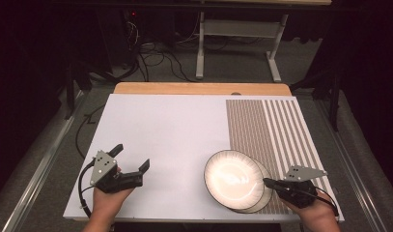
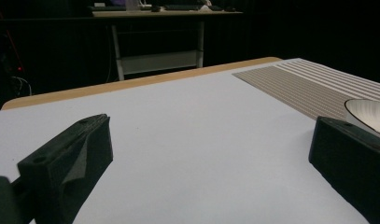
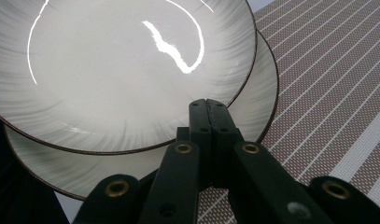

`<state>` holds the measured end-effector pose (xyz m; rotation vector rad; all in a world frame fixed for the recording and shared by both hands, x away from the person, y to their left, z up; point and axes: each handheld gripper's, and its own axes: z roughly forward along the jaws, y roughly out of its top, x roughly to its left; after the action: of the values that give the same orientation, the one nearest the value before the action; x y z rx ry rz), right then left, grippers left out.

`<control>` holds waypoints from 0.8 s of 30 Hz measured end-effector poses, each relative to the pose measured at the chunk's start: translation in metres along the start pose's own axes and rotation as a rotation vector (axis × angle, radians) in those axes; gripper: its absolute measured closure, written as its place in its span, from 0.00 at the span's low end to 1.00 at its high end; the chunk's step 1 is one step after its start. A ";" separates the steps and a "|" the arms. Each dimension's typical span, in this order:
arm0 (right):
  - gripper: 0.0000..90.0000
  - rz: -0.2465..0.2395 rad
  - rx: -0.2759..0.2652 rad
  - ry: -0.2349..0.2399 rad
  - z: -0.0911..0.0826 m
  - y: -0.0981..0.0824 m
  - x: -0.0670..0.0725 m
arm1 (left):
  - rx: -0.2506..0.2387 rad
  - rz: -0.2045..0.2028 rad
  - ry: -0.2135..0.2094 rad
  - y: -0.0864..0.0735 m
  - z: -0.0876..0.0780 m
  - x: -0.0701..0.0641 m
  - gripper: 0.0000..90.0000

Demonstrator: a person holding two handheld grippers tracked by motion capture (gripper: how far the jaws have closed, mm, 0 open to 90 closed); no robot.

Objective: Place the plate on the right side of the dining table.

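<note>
**Dark room, white table, two stacked plates by the right tongs**

Dark curtains and tangled floor cables surround a white-topped table [image 1: 175, 140] with a wooden far edge; a second table's grey legs [image 1: 200, 48] stand beyond it.

At the near left corner, the left gripper [image 1: 132, 157] hovers or rests low over bare white surface, jaws spread wide with nothing between them. Its own view looks along the tabletop to the far wooden edge, with a plate rim [image 2: 369, 114] just past its right-hand jaw.

Right of the left tongs and well apart from them, a brown-and-white striped mat [image 1: 271, 130] covers the table's right side. Two pale plates with dark rims lie stacked and offset, the upper plate [image 1: 230, 178] partly over the lower plate [image 1: 264, 195], straddling the mat's left edge.

The right gripper [image 1: 266, 182] sits at the plates' right rim. From above its jaws are hard to read; its own view shows them pressed together, tips over the upper plate's rim [image 3: 131, 84], possibly touching it.
</note>
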<state>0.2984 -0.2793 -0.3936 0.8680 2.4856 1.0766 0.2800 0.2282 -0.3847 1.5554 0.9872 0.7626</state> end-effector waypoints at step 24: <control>1.00 -0.018 0.018 0.021 0.006 0.002 0.004 | -0.012 0.011 -0.030 0.001 0.000 -0.007 0.00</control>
<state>0.2989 -0.2725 -0.3962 0.8421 2.5193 1.0651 0.2773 0.2217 -0.3841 1.5590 0.9515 0.7489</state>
